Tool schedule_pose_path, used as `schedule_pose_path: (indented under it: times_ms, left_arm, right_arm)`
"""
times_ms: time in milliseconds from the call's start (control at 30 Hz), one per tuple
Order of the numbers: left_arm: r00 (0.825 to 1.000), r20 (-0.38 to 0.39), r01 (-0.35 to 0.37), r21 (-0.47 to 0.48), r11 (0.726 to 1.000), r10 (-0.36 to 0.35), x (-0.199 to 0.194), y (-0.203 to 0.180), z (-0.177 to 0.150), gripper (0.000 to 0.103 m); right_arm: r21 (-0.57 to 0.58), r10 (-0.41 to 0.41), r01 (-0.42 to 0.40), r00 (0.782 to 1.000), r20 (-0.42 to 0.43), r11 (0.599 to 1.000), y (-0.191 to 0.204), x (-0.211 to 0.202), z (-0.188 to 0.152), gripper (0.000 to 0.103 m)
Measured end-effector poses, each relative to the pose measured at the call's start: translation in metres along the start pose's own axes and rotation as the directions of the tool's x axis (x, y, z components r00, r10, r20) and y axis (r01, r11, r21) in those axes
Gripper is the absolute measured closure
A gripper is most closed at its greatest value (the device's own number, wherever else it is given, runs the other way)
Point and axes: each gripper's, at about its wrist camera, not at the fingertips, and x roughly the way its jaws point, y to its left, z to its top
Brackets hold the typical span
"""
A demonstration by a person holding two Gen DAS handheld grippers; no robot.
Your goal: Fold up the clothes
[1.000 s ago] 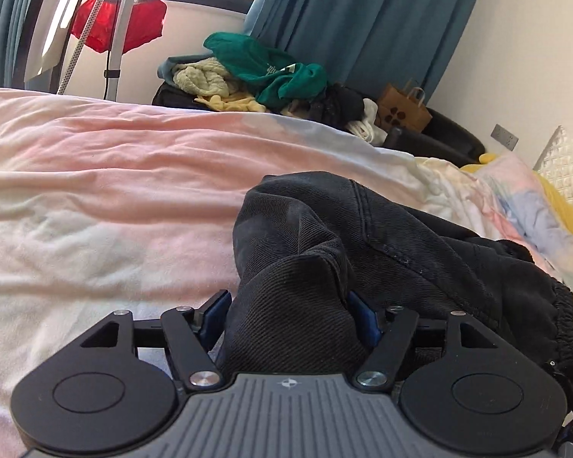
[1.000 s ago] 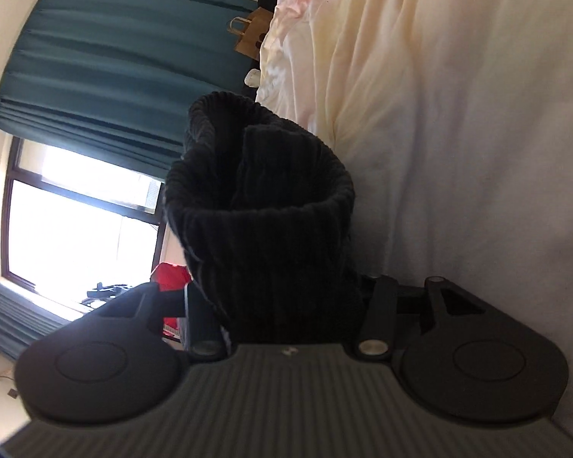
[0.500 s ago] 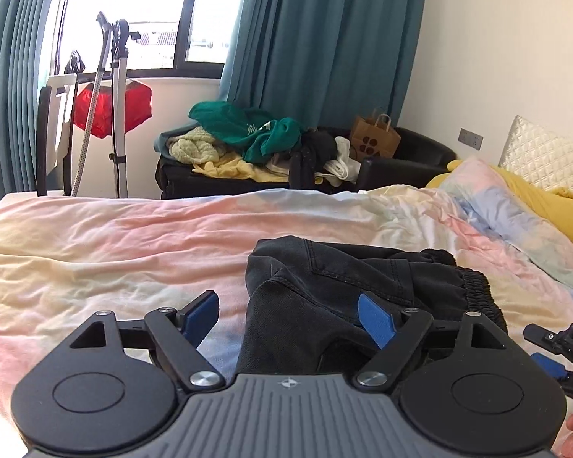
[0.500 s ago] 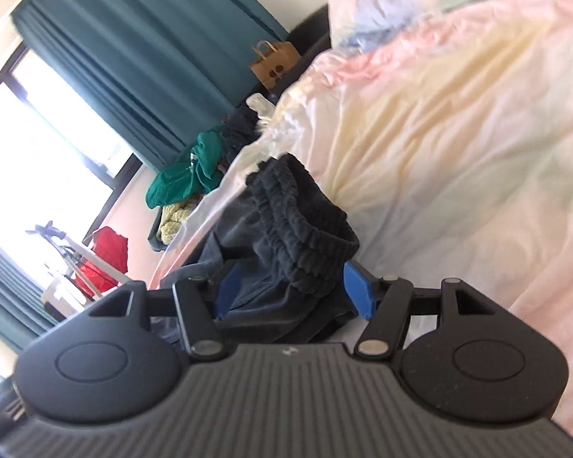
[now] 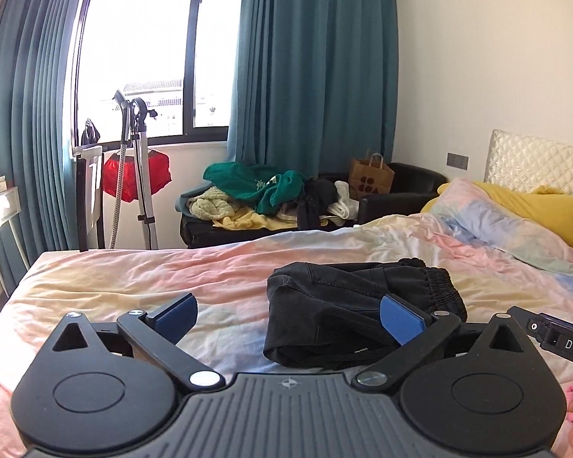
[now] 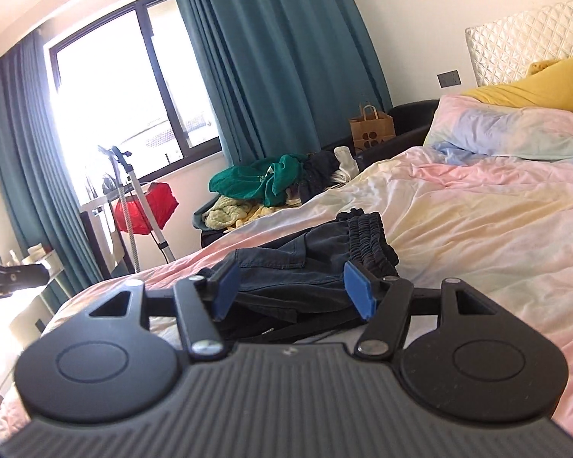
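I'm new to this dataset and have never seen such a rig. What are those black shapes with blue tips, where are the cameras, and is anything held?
A person holds one two-finger gripper in each hand; each carries a camera looking along its fingers. One picture shows the left gripper, the other the right gripper; the blue tips are finger pads. Both are open and hold nothing. On the pastel bed cover lies a folded pair of dark trousers. Beyond the bed, unfolded clothes are piled on a black sofa.
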Motion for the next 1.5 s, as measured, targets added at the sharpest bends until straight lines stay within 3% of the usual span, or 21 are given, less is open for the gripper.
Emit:
schedule_pose_path:
  times_ms: [400,433,467,600,700,833,1500]
  left_arm:
    - [0.996,-0.031,-0.087,0.026,0.996,0.088,-0.031,0.003,-0.049,0.0]
    - [0.995,-0.034,-0.088,0.022,0.996,0.088,-0.031,0.005,-0.051,0.0]
    - [0.995,-0.037,-0.089,0.017,0.996,0.089,-0.03,0.008,-0.054,0.0]
    - [0.994,-0.034,-0.1,0.001,0.995,0.1,-0.029,0.018,-0.062,0.0]
    - [0.994,-0.026,-0.104,0.017,0.994,0.105,-0.03,0.021,-0.063,0.0]
    - [0.993,-0.01,-0.118,0.041,0.992,0.118,-0.035,0.02,-0.063,0.0]
    - [0.991,-0.012,-0.135,0.036,0.99,0.135,-0.042,0.019,-0.067,0.0]
  right_arm:
    - [-0.082,0.006,-0.006,1.0,0.007,0.997,0.027,-0.025,-0.019,0.032]
    - [-0.091,0.001,0.0,1.0,0.007,0.996,0.03,-0.024,-0.021,0.028]
    - [-0.101,-0.005,0.006,1.0,0.01,0.995,0.033,-0.023,-0.023,0.018]
    - [-0.141,-0.017,0.017,1.0,0.003,0.99,0.046,-0.017,-0.031,0.017]
    - [-0.175,-0.022,0.018,0.999,-0.025,0.984,0.057,-0.008,-0.038,0.0]
    - [-0.213,-0.045,0.037,0.998,-0.034,0.976,0.067,-0.001,-0.046,0.0]
    - [-0.183,-0.073,0.069,0.997,-0.016,0.981,0.062,-0.007,-0.045,0.0]
